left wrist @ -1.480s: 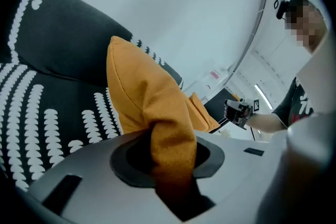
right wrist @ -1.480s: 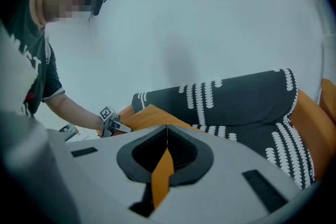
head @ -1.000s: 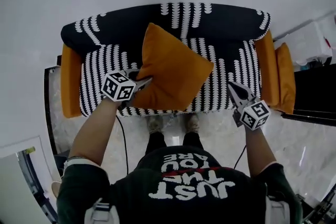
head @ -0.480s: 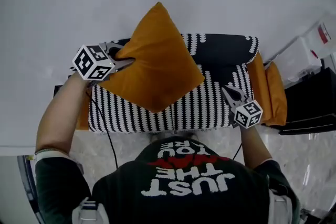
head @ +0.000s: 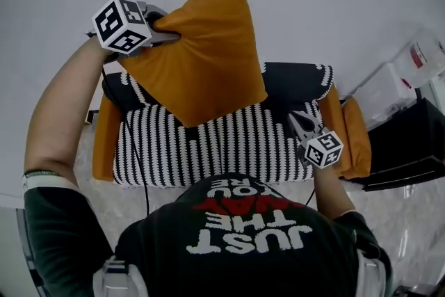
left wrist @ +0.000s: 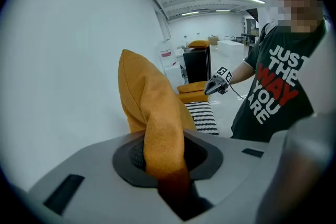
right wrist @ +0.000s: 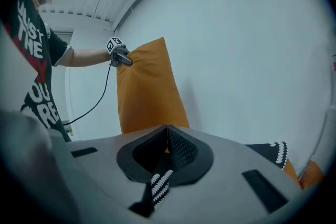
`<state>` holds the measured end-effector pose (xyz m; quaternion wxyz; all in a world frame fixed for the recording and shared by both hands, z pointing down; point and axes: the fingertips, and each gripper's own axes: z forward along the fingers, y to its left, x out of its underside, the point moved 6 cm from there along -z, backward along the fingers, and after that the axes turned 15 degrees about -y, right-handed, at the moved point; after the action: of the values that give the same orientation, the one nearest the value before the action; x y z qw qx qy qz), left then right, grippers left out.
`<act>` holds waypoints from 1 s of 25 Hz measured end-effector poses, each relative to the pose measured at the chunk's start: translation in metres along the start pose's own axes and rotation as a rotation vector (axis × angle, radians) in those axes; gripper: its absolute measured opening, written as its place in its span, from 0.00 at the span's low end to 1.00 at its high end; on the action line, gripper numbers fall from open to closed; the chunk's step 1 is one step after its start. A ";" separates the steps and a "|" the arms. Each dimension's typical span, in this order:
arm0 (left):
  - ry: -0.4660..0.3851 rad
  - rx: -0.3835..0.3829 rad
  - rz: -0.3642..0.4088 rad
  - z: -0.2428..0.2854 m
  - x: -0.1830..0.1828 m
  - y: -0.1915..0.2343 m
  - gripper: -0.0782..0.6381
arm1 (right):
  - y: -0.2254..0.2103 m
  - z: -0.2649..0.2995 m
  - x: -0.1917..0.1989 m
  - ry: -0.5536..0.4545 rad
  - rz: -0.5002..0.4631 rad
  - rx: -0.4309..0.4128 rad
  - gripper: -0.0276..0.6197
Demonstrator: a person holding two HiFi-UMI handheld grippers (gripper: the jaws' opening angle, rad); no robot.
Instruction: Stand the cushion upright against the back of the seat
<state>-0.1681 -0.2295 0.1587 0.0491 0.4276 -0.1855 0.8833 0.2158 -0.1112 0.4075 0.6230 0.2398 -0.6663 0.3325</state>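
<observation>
An orange cushion (head: 201, 52) hangs in the air above the black-and-white striped sofa seat (head: 229, 149), in front of the white wall. My left gripper (head: 163, 35) is shut on the cushion's left corner, and the fabric is pinched between its pads (left wrist: 163, 157). The cushion (right wrist: 147, 86) hangs clear of the black sofa back (head: 295, 80) and touches nothing else. My right gripper (head: 297, 120) hovers over the right end of the seat, shut and holding nothing, its tips meeting (right wrist: 167, 134).
Orange armrests (head: 104, 142) flank the seat. A second orange cushion (head: 358, 139) leans at the sofa's right side. White boxes (head: 400, 76) and a black cabinet (head: 410, 149) stand to the right. A cable trails from each gripper.
My left gripper has lifted the cushion off the seat to high above the sofa back, rolling as it rose. My right gripper has risen a little.
</observation>
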 end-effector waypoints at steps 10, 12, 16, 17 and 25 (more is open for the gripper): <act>0.021 -0.008 0.073 -0.001 -0.034 0.033 0.25 | -0.011 -0.010 -0.003 -0.019 0.007 0.030 0.08; 0.033 0.002 0.086 0.007 -0.031 0.039 0.25 | -0.014 -0.010 -0.001 -0.017 0.012 0.036 0.08; 0.067 0.051 0.097 0.038 -0.010 0.043 0.26 | -0.017 -0.008 0.009 -0.001 0.032 0.042 0.08; 0.078 0.070 0.098 0.049 -0.001 0.043 0.26 | -0.018 -0.008 0.013 0.005 0.039 0.044 0.08; 0.175 0.239 0.091 0.162 0.093 0.042 0.27 | -0.038 0.003 0.054 0.064 0.092 0.069 0.08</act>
<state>-0.1177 -0.3346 0.3098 -0.0265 0.3429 -0.0931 0.9344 0.2353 -0.1338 0.4664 0.6193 0.2195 -0.6444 0.3912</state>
